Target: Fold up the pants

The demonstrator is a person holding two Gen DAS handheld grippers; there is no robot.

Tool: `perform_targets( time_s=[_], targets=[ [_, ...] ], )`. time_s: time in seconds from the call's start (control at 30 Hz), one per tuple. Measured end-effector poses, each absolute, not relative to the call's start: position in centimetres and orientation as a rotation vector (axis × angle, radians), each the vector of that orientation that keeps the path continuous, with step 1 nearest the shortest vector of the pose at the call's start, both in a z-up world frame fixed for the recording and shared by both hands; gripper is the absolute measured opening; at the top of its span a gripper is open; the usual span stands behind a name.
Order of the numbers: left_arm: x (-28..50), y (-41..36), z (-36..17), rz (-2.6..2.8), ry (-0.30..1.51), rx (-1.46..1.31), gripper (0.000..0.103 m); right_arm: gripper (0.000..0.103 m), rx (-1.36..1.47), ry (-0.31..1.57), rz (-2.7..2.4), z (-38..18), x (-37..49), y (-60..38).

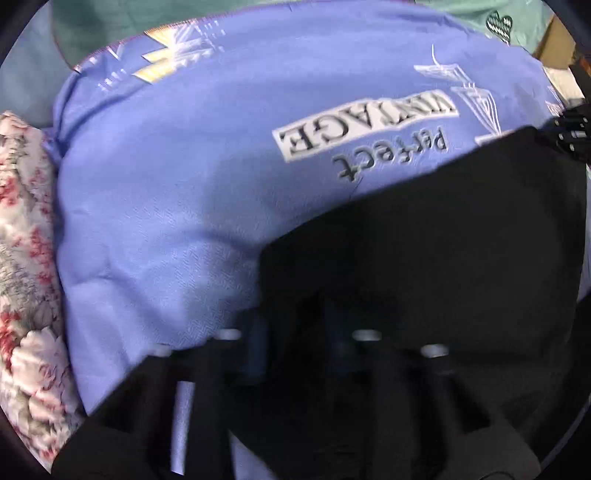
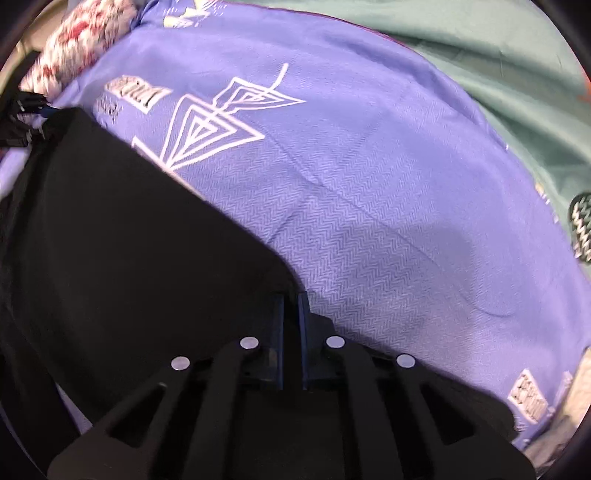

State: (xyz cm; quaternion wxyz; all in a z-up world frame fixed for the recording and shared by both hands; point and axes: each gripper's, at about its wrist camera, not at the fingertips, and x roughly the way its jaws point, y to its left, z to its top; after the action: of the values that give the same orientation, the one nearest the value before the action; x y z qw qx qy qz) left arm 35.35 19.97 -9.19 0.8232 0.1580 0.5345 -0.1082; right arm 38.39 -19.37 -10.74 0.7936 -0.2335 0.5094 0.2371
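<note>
- Lying across a blue printed bedsheet (image 2: pixel 369 177), black pants (image 2: pixel 122 229) fill the lower left of the right wrist view and the lower right of the left wrist view (image 1: pixel 443 236).
- Right gripper (image 2: pixel 291 314): blue pads close together with only a narrow gap, tips at the pants' edge where the dark cloth meets the sheet; looks pinched on the pants edge.
- Left gripper (image 1: pixel 295 332): frame blurred and dark; fingers sit under/against black fabric, jaws drawn together; black cloth covers the tips, so it reads as clamped on the pants.
- Each gripper shows small at the far edge of the other's view, by the far corner of the pants.
- Sheet print: white line drawings, "Perfect VINTAGE" lettering (image 1: pixel 369 125) seen upside down just beyond the pants, and a yellow-white shape (image 1: pixel 162 62) farther off.
- Floral red-and-white quilt (image 1: pixel 26 258) bunched along the sheet's left side, touching it; also top left in the right view (image 2: pixel 81 33).
- Teal-green cloth (image 2: pixel 498 66) past the sheet's far edge, with a dark zigzag heart patch (image 1: pixel 498 22).
- Brown cardboard-like surface (image 1: pixel 557 48) at top right beyond the green cloth.
- Soft bed surface, mild creases in the sheet.
</note>
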Motion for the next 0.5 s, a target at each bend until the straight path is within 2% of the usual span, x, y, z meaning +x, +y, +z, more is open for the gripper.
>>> perform_targets(
  time_s=[0.2, 0.37, 0.5],
  targets=[
    [31.9, 20.8, -4.7, -0.251, 1.02, 0.257, 0.008, 0.006, -0.378, 1.016, 0.528, -5.7, 34.7, -22.3],
    [25.6, 20.5, 0.6, -0.31, 0.896, 0.229, 0.008, 0.006, -0.321, 0.95, 0.581, -1.3, 25.5, -23.5],
    [18.6, 20.1, 3.0, -0.344, 0.83, 0.236, 0.008, 0.006, -0.293, 0.941, 0.621, -0.6, 18.7, -25.2]
  ],
)
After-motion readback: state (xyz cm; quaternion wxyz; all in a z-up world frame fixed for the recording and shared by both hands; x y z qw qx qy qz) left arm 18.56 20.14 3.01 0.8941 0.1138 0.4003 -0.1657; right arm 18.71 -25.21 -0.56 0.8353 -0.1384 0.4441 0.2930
